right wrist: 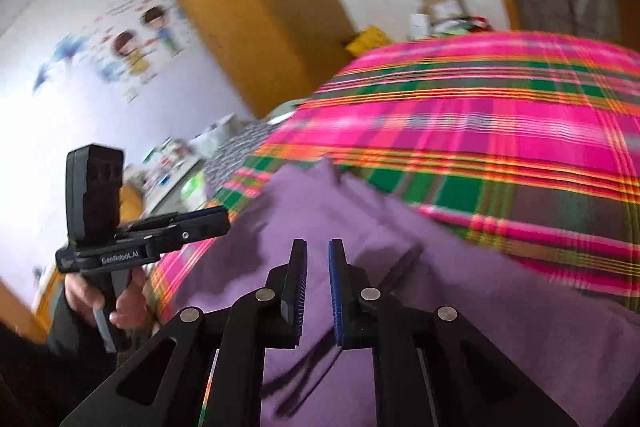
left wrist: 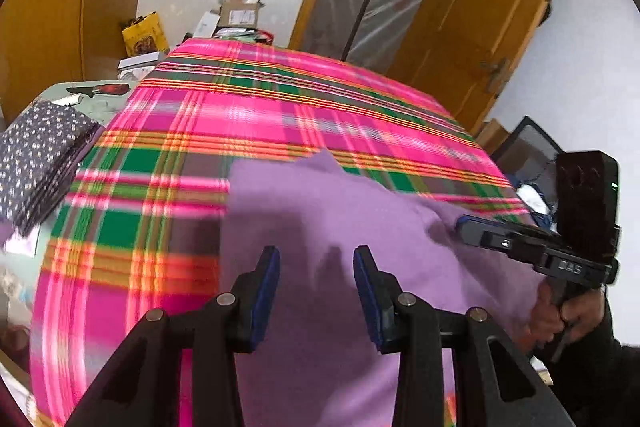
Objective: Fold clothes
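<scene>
left gripper (left wrist: 316, 259) jaws apart, empty | right gripper (right wrist: 318, 253) narrowly parted, seemingly empty | above purple garment (left wrist: 360, 211)

On the side of my left gripper (right wrist: 208, 223), as my right wrist camera sees it, white lettering on the black body reads "GenRobot.AI", with a small pale emblem just to its left that I cannot make out. On my right gripper (left wrist: 464, 223), seen from the left wrist camera, raised letters on the black body read roughly "DAS", though blur leaves me unsure of them. The wall poster (right wrist: 132, 43) with cartoon children carries lines of coloured writing, too blurred to read. The yellow bag (left wrist: 145, 34) and the cardboard boxes (left wrist: 239, 11) at the far end bear print I cannot decipher.
</scene>
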Action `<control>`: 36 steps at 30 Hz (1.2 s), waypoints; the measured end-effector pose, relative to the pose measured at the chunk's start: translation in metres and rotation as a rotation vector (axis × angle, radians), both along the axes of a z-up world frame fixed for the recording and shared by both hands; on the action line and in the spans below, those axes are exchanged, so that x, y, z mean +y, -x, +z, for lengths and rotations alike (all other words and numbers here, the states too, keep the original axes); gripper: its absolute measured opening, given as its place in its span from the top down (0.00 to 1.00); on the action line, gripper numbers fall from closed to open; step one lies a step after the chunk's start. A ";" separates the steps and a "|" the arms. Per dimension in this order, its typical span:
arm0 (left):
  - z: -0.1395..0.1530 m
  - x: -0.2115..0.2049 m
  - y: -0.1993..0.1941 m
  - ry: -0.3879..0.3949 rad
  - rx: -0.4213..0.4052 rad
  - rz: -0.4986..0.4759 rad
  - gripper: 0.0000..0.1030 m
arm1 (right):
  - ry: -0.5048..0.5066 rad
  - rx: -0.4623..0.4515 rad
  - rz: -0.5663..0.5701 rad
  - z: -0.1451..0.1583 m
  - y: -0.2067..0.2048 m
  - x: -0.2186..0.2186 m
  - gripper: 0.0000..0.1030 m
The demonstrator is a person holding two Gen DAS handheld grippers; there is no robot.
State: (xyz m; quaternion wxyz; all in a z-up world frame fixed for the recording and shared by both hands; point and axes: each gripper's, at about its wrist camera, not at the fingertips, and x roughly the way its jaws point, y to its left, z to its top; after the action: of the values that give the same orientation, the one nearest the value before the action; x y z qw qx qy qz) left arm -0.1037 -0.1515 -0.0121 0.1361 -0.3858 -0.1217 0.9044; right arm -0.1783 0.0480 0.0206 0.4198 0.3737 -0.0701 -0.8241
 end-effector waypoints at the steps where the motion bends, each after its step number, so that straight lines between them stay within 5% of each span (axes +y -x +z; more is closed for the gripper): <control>1: -0.002 0.003 -0.009 -0.005 0.004 -0.006 0.63 | -0.010 0.012 0.033 -0.001 -0.008 -0.004 0.88; 7: -0.016 0.023 -0.040 0.005 -0.013 -0.024 0.63 | -0.140 0.093 0.190 -0.018 -0.049 -0.026 0.88; 10: -0.023 0.034 -0.051 0.058 -0.012 -0.031 0.63 | -0.237 0.198 0.207 -0.023 -0.068 -0.034 0.88; 15: -0.028 0.045 -0.059 0.105 0.014 -0.031 0.63 | -0.250 0.208 0.184 -0.021 -0.069 -0.033 0.88; 19: -0.022 0.042 -0.062 0.055 0.017 -0.037 0.63 | -0.180 0.135 0.126 -0.019 -0.062 -0.017 0.84; 26: -0.020 0.041 -0.059 0.024 0.031 -0.043 0.63 | 0.018 -0.150 -0.085 -0.029 -0.011 0.029 0.61; 36: -0.026 0.048 -0.058 0.019 0.025 -0.074 0.63 | -0.009 -0.267 -0.017 -0.034 -0.005 0.011 0.57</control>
State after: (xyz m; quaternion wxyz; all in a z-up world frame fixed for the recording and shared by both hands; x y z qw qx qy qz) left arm -0.0456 -0.1037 -0.0378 0.1671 -0.3801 -0.0970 0.9046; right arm -0.1738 0.0586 -0.0135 0.3982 0.4815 -0.1249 -0.7707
